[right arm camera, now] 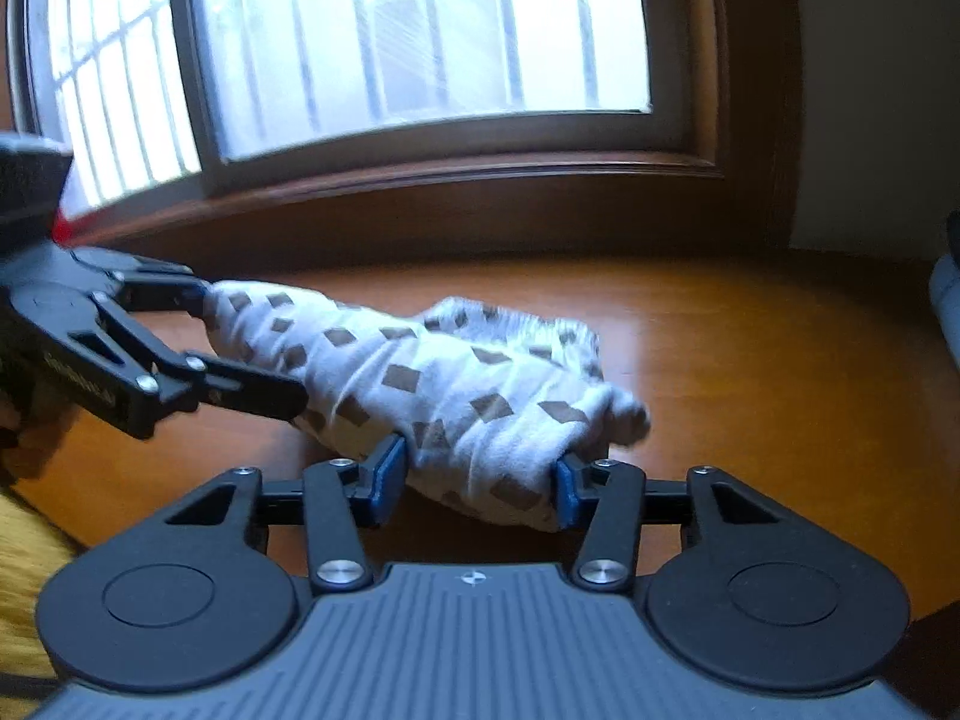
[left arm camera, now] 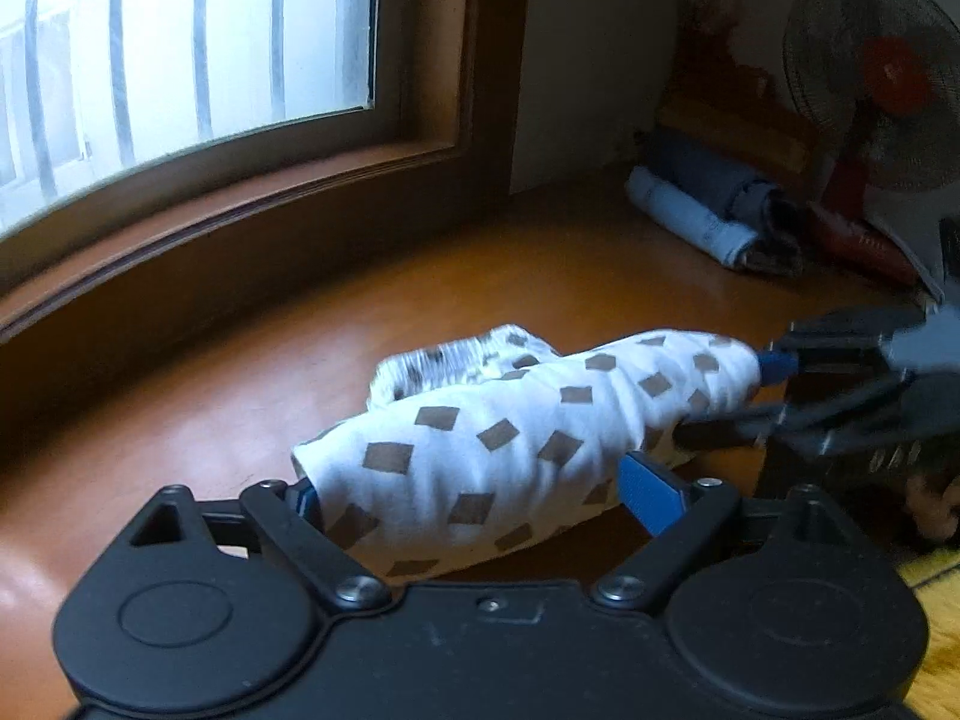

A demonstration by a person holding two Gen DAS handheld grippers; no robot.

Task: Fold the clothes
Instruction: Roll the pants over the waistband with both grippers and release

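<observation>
A rolled-up white garment printed with small brown squares (left arm camera: 498, 444) is carried between two black handheld grippers with blue pads, just above a glossy orange-brown wooden tabletop (left arm camera: 540, 276) that runs along a dark wood-framed window with vertical bars (left arm camera: 180, 48). The left gripper (left arm camera: 471, 495) has its jaws spread wide around one end of the roll, the blue pads pressing the cloth on either side. The right gripper (right arm camera: 477, 474) clamps the other end, its jaws set narrower, and the fabric bulges between its pads. From each wrist camera the other gripper shows at the far end of the bundle, with the roll lying slantwise between the two. One gathered edge of the garment sticks out on the window side of the roll. In the far corner of the tabletop lie several rolled grey and pale blue clothes (left arm camera: 702, 210), and beside them stands an electric fan with an orange-red hub (left arm camera: 882, 78).
</observation>
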